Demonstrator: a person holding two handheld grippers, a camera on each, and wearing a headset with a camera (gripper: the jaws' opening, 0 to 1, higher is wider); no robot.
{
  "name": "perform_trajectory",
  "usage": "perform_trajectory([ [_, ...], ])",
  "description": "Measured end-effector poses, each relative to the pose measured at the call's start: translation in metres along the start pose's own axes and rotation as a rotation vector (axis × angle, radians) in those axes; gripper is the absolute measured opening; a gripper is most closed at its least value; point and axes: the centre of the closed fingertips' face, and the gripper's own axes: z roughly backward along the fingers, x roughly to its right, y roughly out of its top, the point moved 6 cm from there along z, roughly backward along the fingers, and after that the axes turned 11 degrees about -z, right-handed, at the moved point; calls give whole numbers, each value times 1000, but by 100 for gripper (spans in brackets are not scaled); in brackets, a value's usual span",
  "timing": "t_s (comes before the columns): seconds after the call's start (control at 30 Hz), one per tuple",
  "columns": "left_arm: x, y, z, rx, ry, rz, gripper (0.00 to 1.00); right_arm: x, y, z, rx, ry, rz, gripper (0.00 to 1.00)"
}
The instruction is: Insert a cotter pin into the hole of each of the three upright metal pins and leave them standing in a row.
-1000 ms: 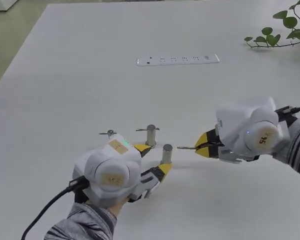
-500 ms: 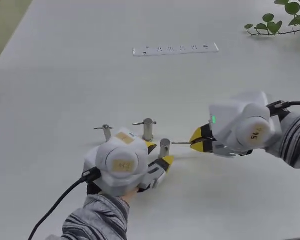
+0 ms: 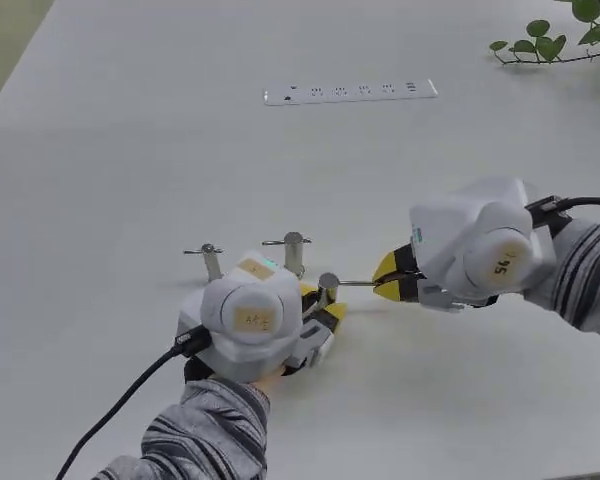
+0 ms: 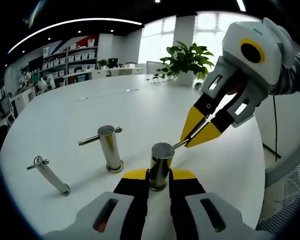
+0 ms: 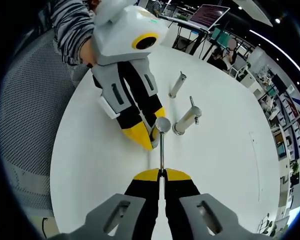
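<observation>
The bench (image 3: 130, 150) carries the whole job just ahead of your two tongs. Your left tongs (image 4: 160, 175) are closed down on the lower body of the nearest metal pin (image 4: 161, 165), one yellow tip on each side. This looks like a steadying grip, so the pin stays upright and does not turn while the other hand pushes against it. Your right tongs (image 5: 161, 174) are pinched shut on the tail of a cotter pin (image 5: 161, 150) and hold it level, reaching across toward the left tongs with its free end at the head of the held pin. The two other metal pins (image 4: 109, 148) stand just beyond the left tongs' tips. The left gripper view shows each of them already has a cotter pin through its head, so by my reading this is the last of the three. The right gripper view shows the cotter pin lying dead straight along the line of the jaws and aimed at the pin's head. In the head view the left tongs' housing hides the grip. I cannot tell whether the tip has entered the hole.
</observation>
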Motion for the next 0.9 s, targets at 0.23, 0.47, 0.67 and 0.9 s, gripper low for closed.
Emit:
perform_trajectory([
  [0.23,0,-2,-1,-4,3,-31,10,0,5,-2,-9,1,18,0],
  [0.47,0,-3,-2,1,10,-31,10,-1,8,2,-35,4,35,0],
  [0.67,0,-3,-2,0,10,-37,10,0,12,5,-39,1,49,0],
  [0.9,0,-3,-2,1,13,-30,10,-2,22,3,-18,15,62,0],
])
